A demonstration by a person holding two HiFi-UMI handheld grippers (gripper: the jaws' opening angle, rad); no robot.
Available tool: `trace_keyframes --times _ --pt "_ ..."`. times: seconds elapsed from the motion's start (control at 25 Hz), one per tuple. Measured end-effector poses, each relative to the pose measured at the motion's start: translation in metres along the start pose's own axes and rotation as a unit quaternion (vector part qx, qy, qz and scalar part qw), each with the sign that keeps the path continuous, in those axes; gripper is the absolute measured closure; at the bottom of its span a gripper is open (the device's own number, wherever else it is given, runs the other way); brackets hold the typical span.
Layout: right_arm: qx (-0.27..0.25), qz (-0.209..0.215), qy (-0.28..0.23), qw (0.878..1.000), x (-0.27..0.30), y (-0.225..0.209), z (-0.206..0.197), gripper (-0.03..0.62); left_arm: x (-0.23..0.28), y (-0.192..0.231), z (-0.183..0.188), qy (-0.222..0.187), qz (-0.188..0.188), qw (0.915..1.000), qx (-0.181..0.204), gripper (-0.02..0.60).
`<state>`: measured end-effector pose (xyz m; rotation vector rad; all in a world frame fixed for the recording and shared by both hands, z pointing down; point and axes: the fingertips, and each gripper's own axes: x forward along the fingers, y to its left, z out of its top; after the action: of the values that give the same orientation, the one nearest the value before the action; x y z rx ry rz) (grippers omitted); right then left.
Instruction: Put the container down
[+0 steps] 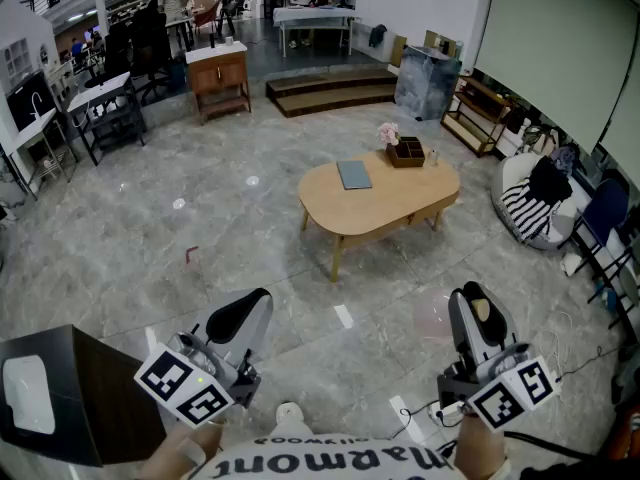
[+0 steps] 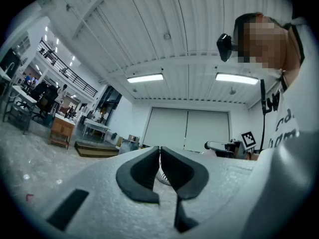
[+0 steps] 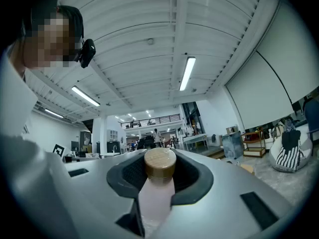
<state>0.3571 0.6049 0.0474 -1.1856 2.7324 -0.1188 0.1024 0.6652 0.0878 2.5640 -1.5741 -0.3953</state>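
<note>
My right gripper point(image 3: 159, 172) is shut on a pale pink container point(image 3: 155, 203) with a round wooden lid point(image 3: 160, 162). The container lies along the jaws, with its lid at the tips. In the head view the right gripper point(image 1: 478, 313) is held low at the right, pointing up and away, and the tan lid point(image 1: 481, 310) shows between its dark pads. My left gripper point(image 1: 247, 315) is held low at the left, shut, with nothing in it. In the left gripper view the two dark pads point(image 2: 144, 171) meet at the tips of the left gripper point(image 2: 160, 156).
A low oval wooden table point(image 1: 390, 206) stands a few steps ahead, carrying a grey book point(image 1: 354, 174) and a brown box with flowers point(image 1: 405, 152). A dark box point(image 1: 85, 398) sits at the lower left. Cables point(image 1: 420, 413) lie on the stone floor by my feet. A striped cushion point(image 1: 530, 213) lies to the right.
</note>
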Motion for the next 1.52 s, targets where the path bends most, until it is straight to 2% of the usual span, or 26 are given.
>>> trace_keyframes --times 0.52,0.8,0.96,1.12,1.36,1.52 --pt "-0.006 -0.013 -0.01 1.0 0.047 0.007 -0.003 0.48 0.003 0.054 0.016 -0.003 -0.004 1.0 0.005 0.557" --pt "-0.002 -0.021 -0.021 1.0 0.069 0.024 -0.011 0.48 -0.003 0.09 0.029 -0.02 -0.012 0.9997 0.009 0.557" --pt "0.008 -0.018 -0.014 1.0 0.085 0.036 -0.018 0.48 -0.011 0.107 0.034 -0.027 -0.008 0.9996 0.001 0.557" --pt "0.018 -0.01 -0.009 1.0 0.107 0.043 -0.021 0.48 -0.015 0.12 0.027 -0.014 -0.008 0.9998 -0.007 0.557" --pt "0.026 0.012 0.01 1.0 0.148 0.055 -0.034 0.48 -0.028 0.153 0.016 0.003 0.02 0.9994 -0.028 0.562" --pt "0.019 0.022 0.019 0.999 0.173 0.057 -0.042 0.48 -0.028 0.17 0.018 -0.003 0.032 0.9993 -0.021 0.566"
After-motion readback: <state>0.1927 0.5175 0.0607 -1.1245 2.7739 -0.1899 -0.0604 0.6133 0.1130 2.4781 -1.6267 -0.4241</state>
